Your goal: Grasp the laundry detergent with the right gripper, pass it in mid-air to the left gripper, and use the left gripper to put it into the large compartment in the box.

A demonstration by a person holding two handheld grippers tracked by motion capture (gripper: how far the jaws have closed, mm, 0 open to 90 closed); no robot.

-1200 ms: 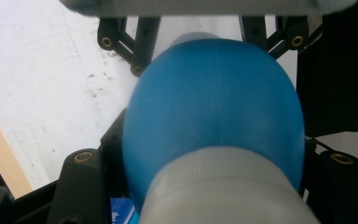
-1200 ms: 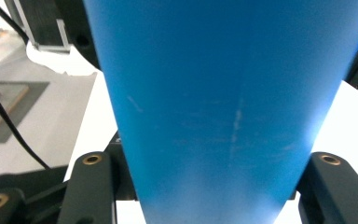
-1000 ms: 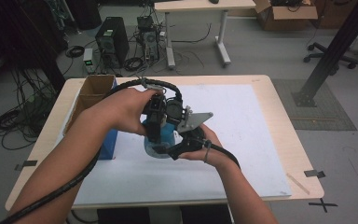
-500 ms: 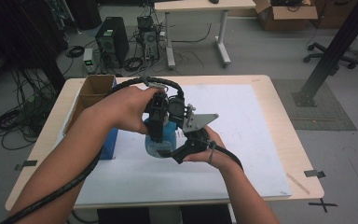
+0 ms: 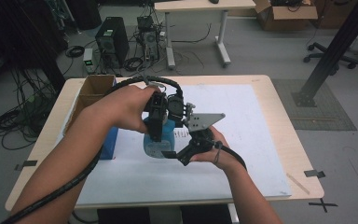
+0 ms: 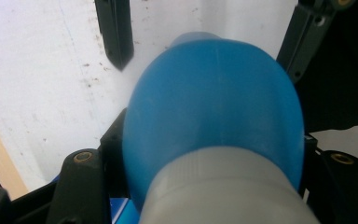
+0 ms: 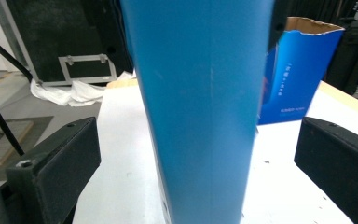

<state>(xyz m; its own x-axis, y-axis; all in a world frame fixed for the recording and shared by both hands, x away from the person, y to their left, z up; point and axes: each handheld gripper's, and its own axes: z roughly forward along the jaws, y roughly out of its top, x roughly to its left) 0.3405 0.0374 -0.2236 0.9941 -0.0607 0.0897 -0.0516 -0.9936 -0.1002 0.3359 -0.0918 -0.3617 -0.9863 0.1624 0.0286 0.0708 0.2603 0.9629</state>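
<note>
An upright blue bottle (image 5: 158,142) stands on the bench (image 5: 261,140). The left claw (image 5: 154,135) grips it from above; the right claw (image 5: 170,154), just opened wide, straddles its lower body from the right.

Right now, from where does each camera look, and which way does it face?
High view: above the table, looking forward and down; both forearms hold a hand-held gripper at the bottle.
Left gripper view: on the left hand-held gripper, facing down the bottle's cap.
Right gripper view: level, open jaws beside the bottle.
Shared: bottle, box.
</note>
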